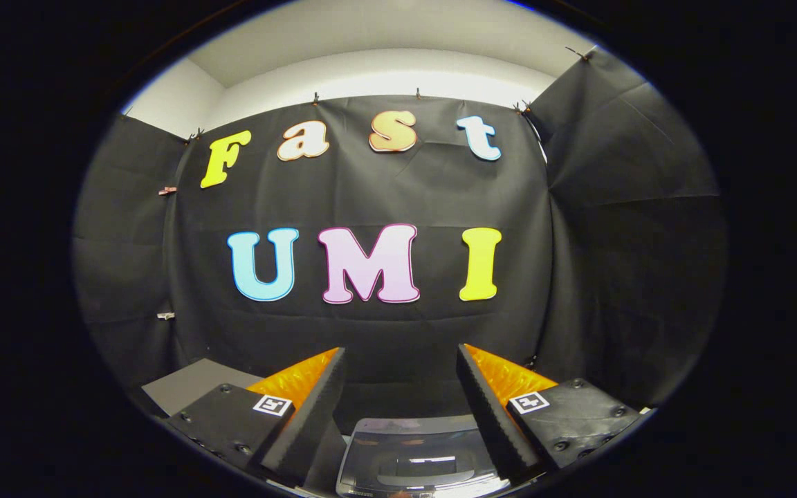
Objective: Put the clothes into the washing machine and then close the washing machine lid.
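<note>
My gripper (400, 354) is held high and level, facing the booth's black cloth wall, its two fingers wide apart with nothing between them. Low between the fingers shows the top of the washing machine (412, 456), a dark glossy lid with a grey rim that reflects light. I cannot tell from here whether the lid is raised or down. The inside of the drum is hidden.
A grey flat surface (187, 384) lies to the left of the fingers, at the foot of the cloth wall. The black cloth wall (385, 332) stands close behind the machine and wraps round on both sides.
</note>
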The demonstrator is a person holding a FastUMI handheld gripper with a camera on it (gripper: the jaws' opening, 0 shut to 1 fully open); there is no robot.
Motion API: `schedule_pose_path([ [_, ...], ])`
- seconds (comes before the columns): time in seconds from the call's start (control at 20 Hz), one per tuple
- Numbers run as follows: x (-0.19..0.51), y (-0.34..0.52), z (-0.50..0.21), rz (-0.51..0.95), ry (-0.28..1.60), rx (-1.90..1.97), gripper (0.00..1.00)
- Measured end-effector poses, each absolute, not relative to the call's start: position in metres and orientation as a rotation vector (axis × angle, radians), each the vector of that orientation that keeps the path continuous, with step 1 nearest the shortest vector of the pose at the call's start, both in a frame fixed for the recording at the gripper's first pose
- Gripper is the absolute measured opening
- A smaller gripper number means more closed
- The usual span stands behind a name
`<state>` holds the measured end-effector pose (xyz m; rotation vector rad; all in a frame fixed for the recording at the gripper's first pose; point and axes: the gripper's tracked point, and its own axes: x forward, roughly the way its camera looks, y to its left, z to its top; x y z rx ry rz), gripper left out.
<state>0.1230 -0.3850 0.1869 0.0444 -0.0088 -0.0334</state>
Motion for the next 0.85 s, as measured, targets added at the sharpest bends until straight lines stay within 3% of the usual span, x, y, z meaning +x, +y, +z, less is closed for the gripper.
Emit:
schedule_pose_path([
  [0.85,0.116,-0.385,0.2,-0.062,-0.051,0.055,0.98],
])
